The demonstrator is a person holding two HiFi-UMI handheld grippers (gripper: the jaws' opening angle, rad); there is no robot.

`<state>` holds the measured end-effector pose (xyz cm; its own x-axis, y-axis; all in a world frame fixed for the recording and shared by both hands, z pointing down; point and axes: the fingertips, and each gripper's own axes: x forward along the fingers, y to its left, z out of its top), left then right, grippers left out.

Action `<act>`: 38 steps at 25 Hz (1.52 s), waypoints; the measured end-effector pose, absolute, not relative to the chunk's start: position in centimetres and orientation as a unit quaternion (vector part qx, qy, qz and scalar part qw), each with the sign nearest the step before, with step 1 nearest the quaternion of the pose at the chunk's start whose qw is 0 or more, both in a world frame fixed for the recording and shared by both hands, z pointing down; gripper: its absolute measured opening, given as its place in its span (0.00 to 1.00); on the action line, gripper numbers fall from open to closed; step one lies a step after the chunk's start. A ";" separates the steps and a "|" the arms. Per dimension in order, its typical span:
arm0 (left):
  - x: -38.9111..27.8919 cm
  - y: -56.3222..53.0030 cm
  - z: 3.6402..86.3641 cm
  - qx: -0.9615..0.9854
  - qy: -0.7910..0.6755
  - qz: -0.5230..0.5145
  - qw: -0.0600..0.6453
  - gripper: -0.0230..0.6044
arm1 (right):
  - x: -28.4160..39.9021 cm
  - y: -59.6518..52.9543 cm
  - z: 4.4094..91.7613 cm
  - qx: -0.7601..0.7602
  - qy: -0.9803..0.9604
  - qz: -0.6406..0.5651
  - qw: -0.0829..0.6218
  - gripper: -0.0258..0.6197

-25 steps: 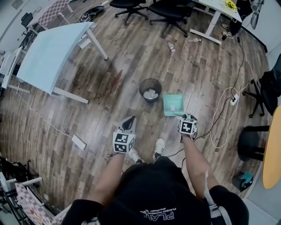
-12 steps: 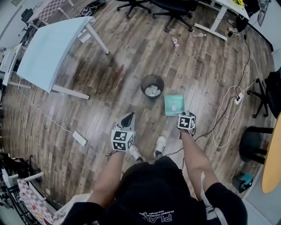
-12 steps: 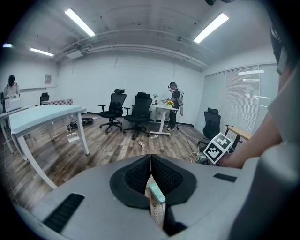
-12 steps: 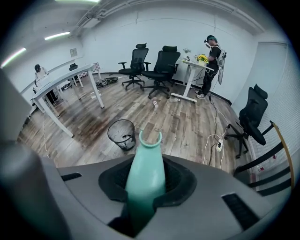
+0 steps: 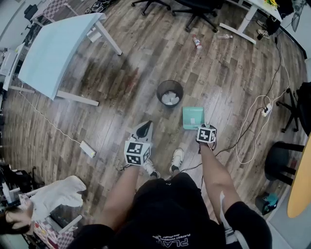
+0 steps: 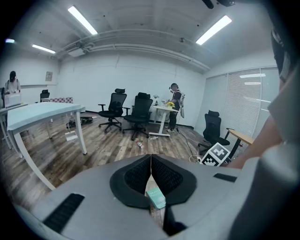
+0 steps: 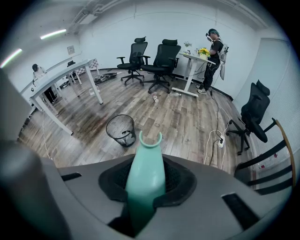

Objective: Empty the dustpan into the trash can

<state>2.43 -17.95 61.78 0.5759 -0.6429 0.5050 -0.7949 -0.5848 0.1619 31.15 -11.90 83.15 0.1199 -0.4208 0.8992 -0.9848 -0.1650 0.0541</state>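
Your right claw (image 5: 205,127) is clamped on the handle of the dustpan (image 5: 193,116). In the right gripper view the pads press the mint-green handle from both sides, and its open-ring end pokes out past the jaws. The pan itself sits just ahead of that claw and just beside the trash can (image 5: 159,90), on the can's near right side. The head view does not settle whether the pan rests on the wooden floor (image 5: 121,63) or hangs just off it.

The trash can is black mesh and stands upright, with crumpled white paper (image 5: 169,101) lying in it.

Your left claw (image 6: 151,161) has its jaws closed tip to tip, with only a hairline slit between the pads. A small green piece (image 6: 156,198) shows low in the gap behind them — too small to tell what it is. In the head view this claw hovers in front of your left shoe (image 5: 148,169), apart from both the pan and the can.

A white cable (image 5: 250,131) loops over the floor on your right. The light-blue counter (image 5: 53,53) stands well off to your left, and the office chairs (image 5: 194,7) are far ahead.
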 end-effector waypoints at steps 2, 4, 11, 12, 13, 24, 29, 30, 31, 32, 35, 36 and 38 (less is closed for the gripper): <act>2.3 -18.1 62.0 0.866 -0.415 0.201 0.191 0.07 | 31.1 -12.0 83.4 0.656 -0.535 0.390 0.361 0.19; 2.2 -18.1 62.1 0.866 -0.415 0.203 0.193 0.07 | 31.0 -12.1 83.7 0.656 -0.536 0.390 0.360 0.19; 2.4 -17.9 62.3 0.866 -0.413 0.204 0.196 0.07 | 31.3 -11.4 84.4 0.656 -0.534 0.394 0.359 0.19; 2.4 -17.8 62.2 0.866 -0.412 0.204 0.196 0.07 | 31.3 -11.2 84.5 0.655 -0.532 0.396 0.363 0.19; 2.4 -17.7 62.2 0.867 -0.411 0.204 0.196 0.07 | 31.4 -11.0 84.6 0.654 -0.531 0.396 0.367 0.20; 2.6 -17.0 61.2 0.873 -0.403 0.196 0.192 0.07 | 30.7 -11.2 82.2 0.665 -0.569 0.367 0.316 0.42; 3.5 -16.9 60.1 0.882 -0.392 0.184 0.185 0.07 | 30.9 -12.0 77.9 0.686 -0.587 0.318 0.290 0.45; 3.6 -16.8 59.9 0.884 -0.390 0.182 0.183 0.07 | 30.9 -12.2 76.8 0.690 -0.591 0.309 0.280 0.46; 3.7 -16.7 59.8 0.885 -0.388 0.180 0.183 0.07 | 30.8 -12.3 75.5 0.695 -0.596 0.301 0.267 0.46; 3.7 -16.5 59.6 0.887 -0.386 0.177 0.183 0.07 | 30.5 -12.4 74.1 0.699 -0.600 0.295 0.252 0.46; 3.7 -16.3 58.3 0.890 -0.383 0.155 0.193 0.07 | 29.3 -12.6 69.7 0.705 -0.620 0.265 0.222 0.46; 3.8 -16.2 57.6 0.892 -0.383 0.145 0.194 0.07 | 28.8 -12.7 68.2 0.705 -0.628 0.251 0.214 0.46; 4.3 -16.3 56.1 0.897 -0.379 0.128 0.187 0.07 | 27.9 -12.8 65.2 0.705 -0.643 0.222 0.201 0.46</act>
<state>4.25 -16.28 56.14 0.6793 -0.6331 0.3711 -0.7286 -0.6423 0.2379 27.89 -12.77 65.18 0.0739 -0.8173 0.5714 -0.9958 -0.0919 -0.0026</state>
